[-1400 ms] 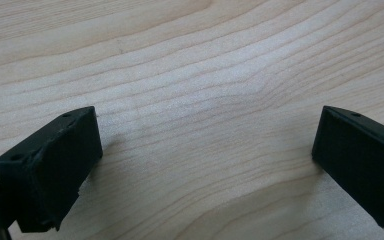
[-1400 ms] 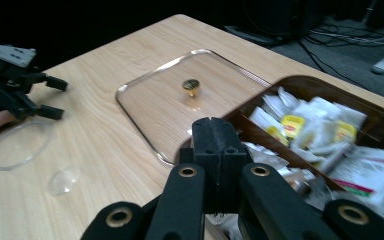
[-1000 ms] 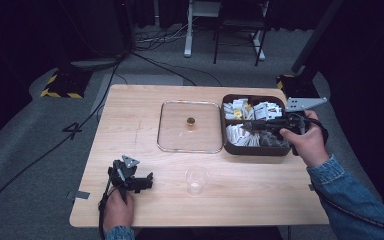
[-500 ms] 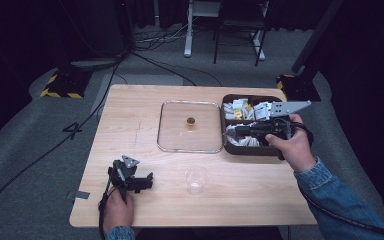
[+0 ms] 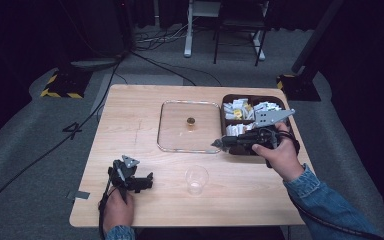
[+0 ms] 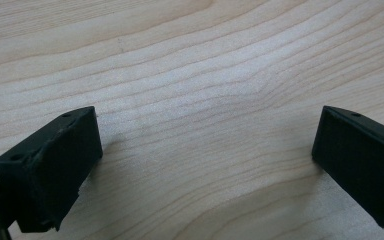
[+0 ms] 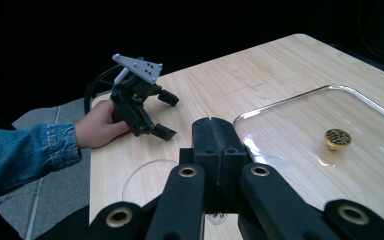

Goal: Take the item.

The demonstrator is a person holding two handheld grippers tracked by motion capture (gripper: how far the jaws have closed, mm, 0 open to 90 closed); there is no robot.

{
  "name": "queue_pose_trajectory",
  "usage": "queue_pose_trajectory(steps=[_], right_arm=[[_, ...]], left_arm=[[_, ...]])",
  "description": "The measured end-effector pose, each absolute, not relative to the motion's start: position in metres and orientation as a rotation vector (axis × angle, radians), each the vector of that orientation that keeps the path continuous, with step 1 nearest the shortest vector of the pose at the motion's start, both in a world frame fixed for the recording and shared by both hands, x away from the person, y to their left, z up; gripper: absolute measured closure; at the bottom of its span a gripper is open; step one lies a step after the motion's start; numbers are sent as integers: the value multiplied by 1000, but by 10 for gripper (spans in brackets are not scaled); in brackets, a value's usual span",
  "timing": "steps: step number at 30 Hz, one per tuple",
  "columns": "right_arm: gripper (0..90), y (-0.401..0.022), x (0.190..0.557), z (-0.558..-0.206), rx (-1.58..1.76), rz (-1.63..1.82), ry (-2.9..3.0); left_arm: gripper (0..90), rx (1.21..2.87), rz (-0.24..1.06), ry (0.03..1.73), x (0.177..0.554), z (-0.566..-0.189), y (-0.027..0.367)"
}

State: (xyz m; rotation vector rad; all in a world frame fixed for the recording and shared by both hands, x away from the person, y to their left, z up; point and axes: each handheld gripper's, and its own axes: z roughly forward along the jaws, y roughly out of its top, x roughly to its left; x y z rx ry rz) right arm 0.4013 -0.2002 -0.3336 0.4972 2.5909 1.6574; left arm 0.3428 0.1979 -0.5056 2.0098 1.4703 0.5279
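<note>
Since a second ago, the right gripper point(image 5: 220, 144) has travelled from over the brown box of packets point(image 5: 278, 100) toward the glass lid point(image 5: 172, 127), its jaws pressed together with nothing visible between them. That lid lies flat on the table point(image 5: 130, 107), beside the box, with a small brass knob point(image 7: 337, 137) at its centre. It looks heavy, rigid, slick and breakable; the knob seems the surest hold. Near the clear cup point(image 5: 196, 177), the left gripper point(image 5: 142, 182) rests on the table, jaws wide and empty.
</note>
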Motion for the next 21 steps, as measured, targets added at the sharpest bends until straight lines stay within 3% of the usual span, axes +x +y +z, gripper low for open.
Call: queue_pose_trajectory(steps=[21], right_arm=[[900, -161, 383, -364, 397, 1669, 2656]], left_arm=[[0, 2010, 530, 1469, 343, -506, 198]])
